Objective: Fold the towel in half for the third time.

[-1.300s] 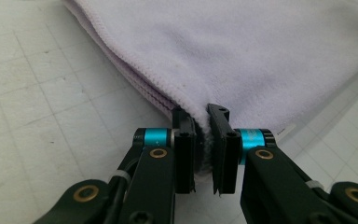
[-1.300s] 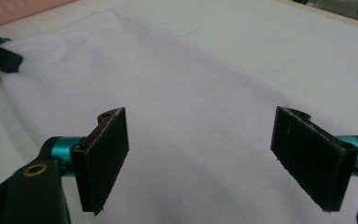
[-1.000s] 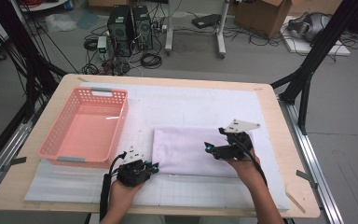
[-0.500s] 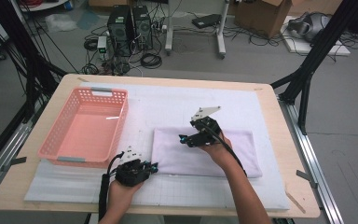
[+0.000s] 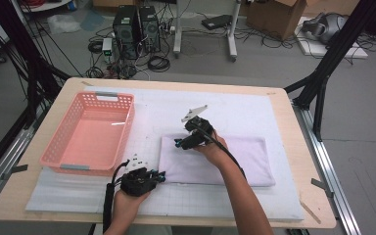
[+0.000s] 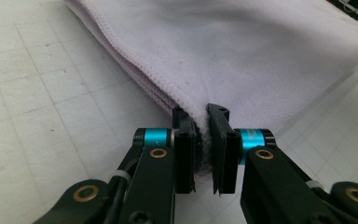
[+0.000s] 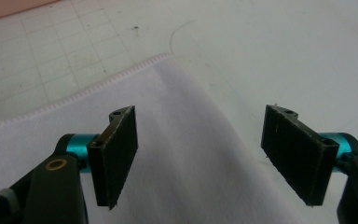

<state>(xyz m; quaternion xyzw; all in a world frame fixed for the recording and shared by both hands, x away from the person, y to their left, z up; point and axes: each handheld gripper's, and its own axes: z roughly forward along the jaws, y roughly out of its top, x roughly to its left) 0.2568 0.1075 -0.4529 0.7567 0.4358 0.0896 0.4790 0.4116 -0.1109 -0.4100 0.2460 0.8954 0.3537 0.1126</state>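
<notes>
High view: folded lilac towel (image 5: 218,160) flat on white mat (image 5: 254,110), table (image 5: 303,147) centre-right; pink basket (image 5: 89,134) to its left. Left tongs (image 5: 160,177) at towel's near-left corner, right tongs (image 5: 177,143) over far-left corner.

Left gripper view: left tongs (image 6: 204,140) pinching towel (image 6: 242,56) edge.

Right gripper view: right tongs (image 7: 200,149) spread wide w/ jaws just closing a bit, above towel (image 7: 186,154), not pressing it.

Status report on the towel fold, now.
Left hand-held gripper shut on towel near corner. Right hand-held gripper open above the towel's far left corner, jaws just closing slightly, nothing between them. Pink basket well aside.
</notes>
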